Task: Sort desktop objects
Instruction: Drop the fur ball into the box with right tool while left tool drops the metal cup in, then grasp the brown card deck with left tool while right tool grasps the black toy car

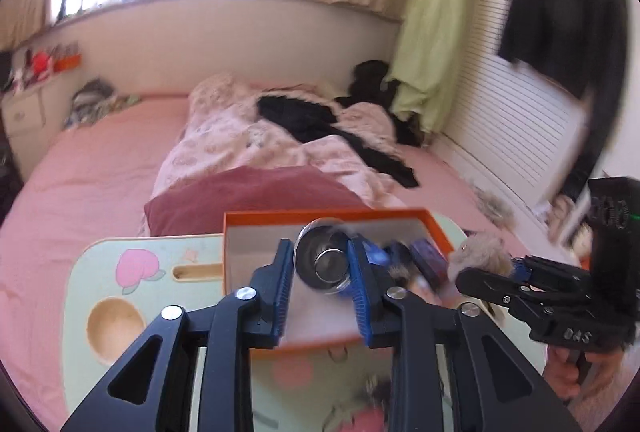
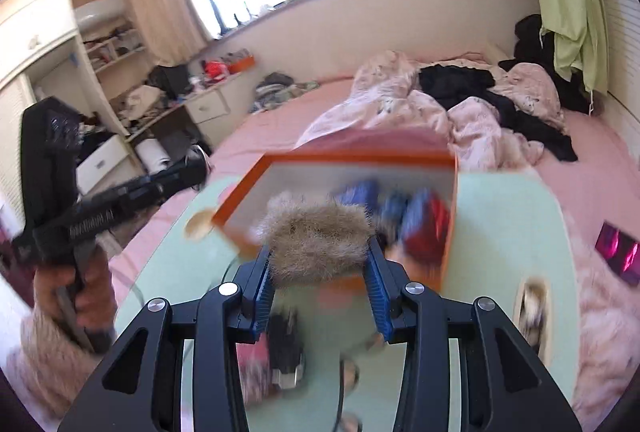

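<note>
Got my left gripper clamped on a tin, right gripper squeezing a fur ball, both over the box for dropping in.

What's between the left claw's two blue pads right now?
A shiny round metal can, clamped between the left claw pads above the orange box; seen in the left wrist view.

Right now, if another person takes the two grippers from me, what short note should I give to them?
Left gripper: shut on a shiny metal can, held over the orange box.
Right gripper: shut on a brown furry item, at the near edge of the box.
Done: some blue and red things already lie in the box; the blur hides what they are.
Left: release both items into the box, then collect what lies on the green lap table, such as the dark object near the right gripper.
</note>
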Demonstrator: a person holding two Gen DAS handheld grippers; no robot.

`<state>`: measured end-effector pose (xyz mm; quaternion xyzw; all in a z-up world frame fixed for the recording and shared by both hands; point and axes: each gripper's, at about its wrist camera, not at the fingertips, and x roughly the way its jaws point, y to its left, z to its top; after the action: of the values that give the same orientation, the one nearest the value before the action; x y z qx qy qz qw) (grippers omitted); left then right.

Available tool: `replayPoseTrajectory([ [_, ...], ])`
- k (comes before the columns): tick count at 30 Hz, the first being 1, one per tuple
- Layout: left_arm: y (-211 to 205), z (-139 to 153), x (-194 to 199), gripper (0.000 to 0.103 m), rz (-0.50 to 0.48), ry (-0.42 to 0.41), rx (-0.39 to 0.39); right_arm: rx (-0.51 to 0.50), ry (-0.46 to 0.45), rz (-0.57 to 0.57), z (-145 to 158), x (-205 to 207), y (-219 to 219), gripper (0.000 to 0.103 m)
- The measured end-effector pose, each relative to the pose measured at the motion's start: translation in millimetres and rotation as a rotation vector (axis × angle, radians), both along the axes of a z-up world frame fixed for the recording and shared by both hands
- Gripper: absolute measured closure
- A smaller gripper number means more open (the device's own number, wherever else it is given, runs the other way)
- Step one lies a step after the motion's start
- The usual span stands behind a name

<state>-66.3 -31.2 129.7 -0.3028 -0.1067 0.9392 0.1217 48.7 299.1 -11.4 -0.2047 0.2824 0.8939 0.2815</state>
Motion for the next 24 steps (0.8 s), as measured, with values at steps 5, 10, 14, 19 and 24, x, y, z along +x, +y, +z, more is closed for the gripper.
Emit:
replayPoseTrajectory([
  [5, -7, -23, -1, 0.031, 0.046, -0.047, 0.097, -0.028, -0.132, -0.095, -2, -28, 23, 0.029],
  [10, 2, -48, 56, 0.015, 0.021, -0.059, -0.052, -0.001, -0.142, -0.073, -20, 2, -22, 0.024],
  [14, 10, -78, 95, 0.005, -0.059, -0.130, -0.058, -0.071, -0.197, -0.089, -58, 27, -50, 0.024],
  [19, 10, -120, 116, 0.004, -0.038, -0.227, -0.115, -0.058, -0.335, -0.153, -96, 45, -73, 0.020],
  [24, 6, -132, 110, 0.001, 0.008, -0.262, -0.155, 0.020, -0.421, -0.111, -109, 42, -80, 0.000],
])
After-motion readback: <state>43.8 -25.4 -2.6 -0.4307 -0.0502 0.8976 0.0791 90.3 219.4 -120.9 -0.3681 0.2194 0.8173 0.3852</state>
